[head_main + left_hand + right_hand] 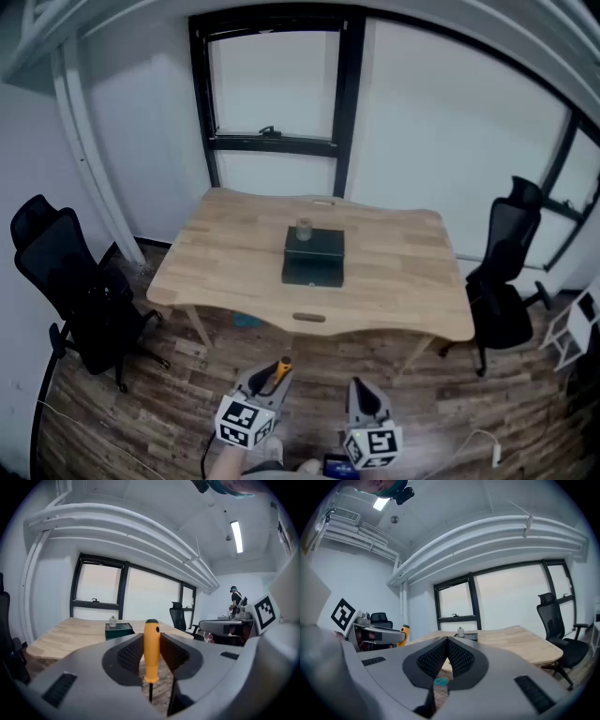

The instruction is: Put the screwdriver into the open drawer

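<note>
An orange-handled screwdriver (151, 648) stands upright between the pads of my left gripper (151, 654), handle up and dark shaft down; the gripper is shut on it. From the head view, the screwdriver (281, 368) and left gripper (271, 377) are low and short of the table, above the wooden floor. A dark green drawer box (314, 255) sits mid-table with a small jar (304, 229) on top; I cannot tell how far its drawer stands out. The right gripper (362, 392) hangs beside the left. Its jaws (446, 649) meet at the tips with nothing between them.
The light wooden table (225, 272) stands ahead under a black-framed window (272, 94). Black office chairs stand at the left (70, 281) and right (506, 281). A person (236, 603) stands far off at a desk. A white cable (473, 441) lies on the floor.
</note>
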Demonstrator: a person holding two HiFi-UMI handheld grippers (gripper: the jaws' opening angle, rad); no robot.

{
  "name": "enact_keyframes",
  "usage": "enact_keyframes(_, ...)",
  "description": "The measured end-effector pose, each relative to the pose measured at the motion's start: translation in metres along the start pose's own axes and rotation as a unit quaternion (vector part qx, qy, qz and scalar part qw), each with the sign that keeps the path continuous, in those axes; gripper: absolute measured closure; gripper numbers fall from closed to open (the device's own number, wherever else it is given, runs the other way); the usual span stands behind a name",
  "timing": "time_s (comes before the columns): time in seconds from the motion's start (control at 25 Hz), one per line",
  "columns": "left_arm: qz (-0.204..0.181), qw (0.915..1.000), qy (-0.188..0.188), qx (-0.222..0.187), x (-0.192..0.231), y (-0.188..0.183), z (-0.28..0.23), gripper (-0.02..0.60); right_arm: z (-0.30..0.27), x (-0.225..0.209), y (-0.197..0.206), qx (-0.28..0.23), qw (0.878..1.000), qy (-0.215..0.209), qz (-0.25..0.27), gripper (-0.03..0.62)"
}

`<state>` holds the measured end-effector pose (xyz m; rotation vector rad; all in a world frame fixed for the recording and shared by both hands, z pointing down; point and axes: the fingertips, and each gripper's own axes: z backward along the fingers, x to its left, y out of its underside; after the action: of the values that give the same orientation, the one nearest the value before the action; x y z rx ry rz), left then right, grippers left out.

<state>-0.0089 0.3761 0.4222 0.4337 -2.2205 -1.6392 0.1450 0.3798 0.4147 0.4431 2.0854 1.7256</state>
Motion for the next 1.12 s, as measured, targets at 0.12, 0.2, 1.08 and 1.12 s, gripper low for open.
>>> enact_keyframes(0.12,-0.002,1.0000,-0.005,-0.004,0.001,-0.001,0.004,0.469,0.003,0.001,0.000,-0.001,1.000,0.002,0.000,0.597)
enact_keyframes(0.2,0.000,0.9999,-0.007,-0.008,0.000,-0.002,0.006,0.469,0.005,0.002,-0.001,-0.003,1.000,0.001,0.001,0.597)
enact_keyframes(1.08,0.001,0.9992,-0.034,-0.023,-0.010,0.000,0.019,0.469,0.030,-0.008,0.006,-0.003,1.000,-0.011,-0.008,0.597)
enact_keyframes(1.12,0.000,0.9992,-0.033,-0.024,-0.008,0.000,0.016,0.469,0.029,-0.010,0.006,-0.004,1.000,-0.008,-0.008,0.597)
